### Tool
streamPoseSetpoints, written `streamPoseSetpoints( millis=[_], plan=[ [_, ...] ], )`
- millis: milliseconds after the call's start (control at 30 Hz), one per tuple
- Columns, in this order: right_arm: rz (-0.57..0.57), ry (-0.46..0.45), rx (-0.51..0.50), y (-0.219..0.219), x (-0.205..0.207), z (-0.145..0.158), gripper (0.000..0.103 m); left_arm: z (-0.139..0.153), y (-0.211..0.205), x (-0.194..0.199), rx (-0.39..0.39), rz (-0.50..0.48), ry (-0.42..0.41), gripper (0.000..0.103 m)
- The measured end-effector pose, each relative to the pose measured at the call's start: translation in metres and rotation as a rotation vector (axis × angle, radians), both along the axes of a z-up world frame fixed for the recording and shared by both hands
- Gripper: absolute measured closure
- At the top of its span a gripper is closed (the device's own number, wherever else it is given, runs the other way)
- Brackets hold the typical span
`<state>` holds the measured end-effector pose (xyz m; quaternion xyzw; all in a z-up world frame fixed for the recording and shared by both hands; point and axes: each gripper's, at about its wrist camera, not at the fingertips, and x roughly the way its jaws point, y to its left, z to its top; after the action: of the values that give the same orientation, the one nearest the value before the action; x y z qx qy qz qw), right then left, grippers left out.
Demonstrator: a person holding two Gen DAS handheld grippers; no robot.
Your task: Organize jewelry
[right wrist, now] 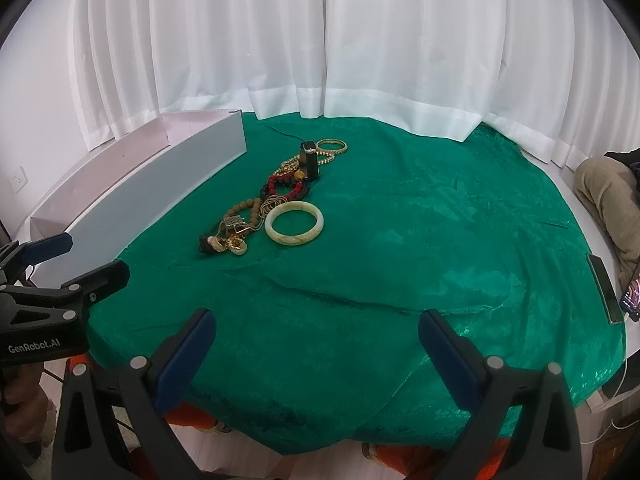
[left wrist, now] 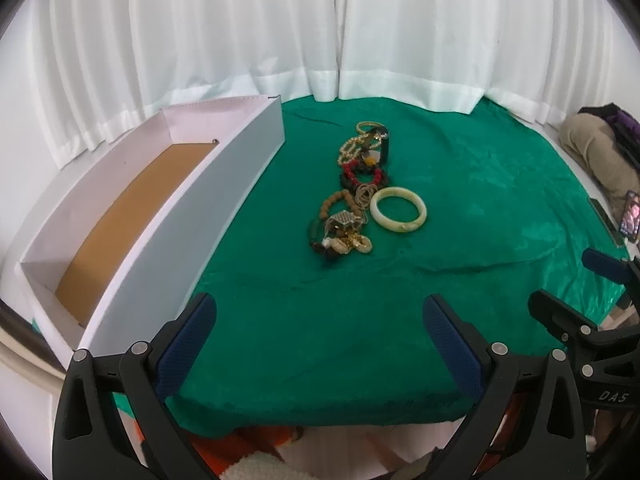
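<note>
A pile of jewelry (left wrist: 356, 188) lies mid-table on the green cloth (left wrist: 460, 208): a pale jade bangle (left wrist: 398, 209), a red bead bracelet (left wrist: 365, 174), a brown bead bracelet (left wrist: 334, 205), gold chains and a black watch (left wrist: 382, 142). The pile also shows in the right wrist view (right wrist: 272, 196), with the bangle (right wrist: 294, 223) nearest. A long white box (left wrist: 160, 208) with a brown floor stands at the left. My left gripper (left wrist: 318, 320) is open and empty above the near table edge. My right gripper (right wrist: 316, 332) is open and empty, also at the near edge.
White curtains (left wrist: 320, 32) hang behind the table. A person's leg (right wrist: 604, 188) and a phone (right wrist: 632, 294) are at the right edge. The right gripper shows at the right of the left wrist view (left wrist: 592, 292); the left gripper shows at the left of the right wrist view (right wrist: 68, 264).
</note>
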<state>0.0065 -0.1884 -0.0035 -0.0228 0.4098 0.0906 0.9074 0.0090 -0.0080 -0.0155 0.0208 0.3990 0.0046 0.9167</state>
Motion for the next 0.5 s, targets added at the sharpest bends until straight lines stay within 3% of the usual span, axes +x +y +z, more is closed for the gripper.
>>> streamPoseSetpoints(
  millis=[500],
  plan=[
    [0.000,-0.002,0.001,0.0001,-0.0003,-0.0003,0.000,0.0006,0.0004,-0.0017,0.002,0.005,0.006,0.000]
  ],
)
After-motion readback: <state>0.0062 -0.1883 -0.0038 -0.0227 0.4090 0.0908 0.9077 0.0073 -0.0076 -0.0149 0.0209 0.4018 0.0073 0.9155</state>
